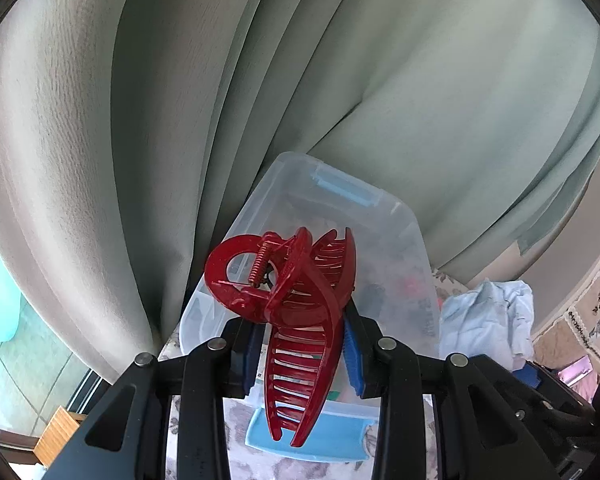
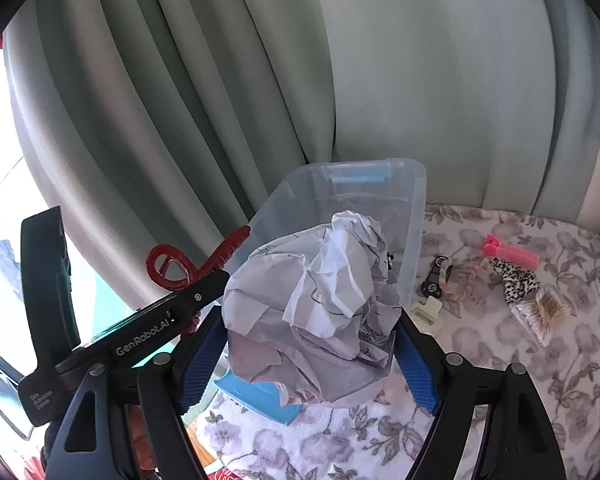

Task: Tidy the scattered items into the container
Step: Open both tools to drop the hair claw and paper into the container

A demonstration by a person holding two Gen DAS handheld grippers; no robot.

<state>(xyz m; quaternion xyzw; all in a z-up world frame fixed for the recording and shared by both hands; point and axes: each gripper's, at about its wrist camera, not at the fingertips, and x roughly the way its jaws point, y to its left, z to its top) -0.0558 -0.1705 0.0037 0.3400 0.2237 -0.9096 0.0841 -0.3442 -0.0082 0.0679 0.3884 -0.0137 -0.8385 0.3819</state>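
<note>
The left gripper [image 1: 304,344] is pinching a big red claw clip [image 1: 300,320] between its blue pads, holding it up right over the clear plastic container [image 1: 416,248], so the clip blocks a good chunk of the bin's inside. What's already in there is just dark and reddish smudges through the cloudy wall, can't make them out. The right gripper [image 2: 312,364] is clamped on a crumpled grey-white cloth [image 2: 320,300], and that wad hides most of the bin from its side too. On the floral cover [image 2: 500,360] to the right sit a pink roller [image 2: 508,255], a leopard scrunchie [image 2: 516,280], a black watch [image 2: 434,278], a cream clip [image 2: 426,312] and a half-blurred brush [image 2: 548,312].
</note>
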